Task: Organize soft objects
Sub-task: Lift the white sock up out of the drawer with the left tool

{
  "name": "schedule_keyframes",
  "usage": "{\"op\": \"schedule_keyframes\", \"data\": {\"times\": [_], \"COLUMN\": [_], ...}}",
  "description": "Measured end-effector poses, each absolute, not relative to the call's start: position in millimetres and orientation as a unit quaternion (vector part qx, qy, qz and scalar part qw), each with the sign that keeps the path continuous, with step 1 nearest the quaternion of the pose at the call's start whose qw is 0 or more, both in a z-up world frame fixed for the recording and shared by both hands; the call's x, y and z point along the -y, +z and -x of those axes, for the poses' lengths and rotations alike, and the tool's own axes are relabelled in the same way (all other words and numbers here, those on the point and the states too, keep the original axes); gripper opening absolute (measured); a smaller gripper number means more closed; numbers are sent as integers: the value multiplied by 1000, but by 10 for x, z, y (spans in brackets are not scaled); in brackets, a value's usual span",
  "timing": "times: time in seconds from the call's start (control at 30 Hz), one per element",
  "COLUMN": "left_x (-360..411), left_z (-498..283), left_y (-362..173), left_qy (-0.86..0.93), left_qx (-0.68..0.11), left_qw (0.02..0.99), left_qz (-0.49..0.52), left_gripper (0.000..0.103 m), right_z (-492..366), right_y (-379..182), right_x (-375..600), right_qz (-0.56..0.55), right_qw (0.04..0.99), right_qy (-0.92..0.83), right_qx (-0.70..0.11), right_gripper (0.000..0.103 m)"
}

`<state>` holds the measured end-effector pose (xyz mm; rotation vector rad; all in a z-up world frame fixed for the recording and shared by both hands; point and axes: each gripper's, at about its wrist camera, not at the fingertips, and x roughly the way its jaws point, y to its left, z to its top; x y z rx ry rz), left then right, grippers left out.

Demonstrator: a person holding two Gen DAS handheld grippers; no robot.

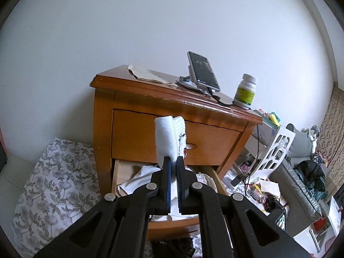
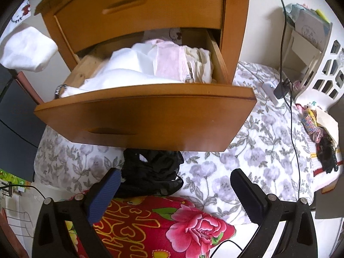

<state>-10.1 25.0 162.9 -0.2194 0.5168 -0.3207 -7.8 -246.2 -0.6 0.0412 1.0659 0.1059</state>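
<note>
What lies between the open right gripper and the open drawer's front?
In the right wrist view, a black garment lies there, on the floral sheet.

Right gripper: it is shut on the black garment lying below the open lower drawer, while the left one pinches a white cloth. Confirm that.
Not quite. In the right wrist view the right gripper stands open, holding nothing; the black garment lies on the floral bedding below the open lower drawer. The left gripper does pinch the white cloth.

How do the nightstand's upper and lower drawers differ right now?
The upper drawer is pushed shut; the lower drawer is pulled out. The upper drawer's contents are hidden; the lower drawer shows folded white and pink cloth. Both have curved wooden fronts with slot handles.
</note>
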Motion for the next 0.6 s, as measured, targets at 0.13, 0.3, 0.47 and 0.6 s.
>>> {"op": "schedule_keyframes", "data": {"times": [0.13, 0.3, 0.47, 0.6], "left_x": [-252, -268, -268, -263], "left_z": [257, 414, 548, 621], "left_y": [1658, 1666, 1667, 1661], "left_qy": [-163, -169, -173, -177], "left_qx": [-252, -254, -255, -258], "left_qw": [948, 946, 945, 943], "left_qz": [108, 111, 111, 111], "left_gripper": [4, 4, 4, 4], "right_z": [187, 305, 421, 494], "right_y": [110, 225, 317, 369], "right_x": [2428, 2401, 2395, 2402], "right_qz": [-17, -14, -13, -13], "right_qw": [867, 873, 880, 883], "right_qy": [54, 57, 56, 55], "right_qx": [-495, -483, -472, -466], "right_gripper": [103, 103, 103, 103]}}
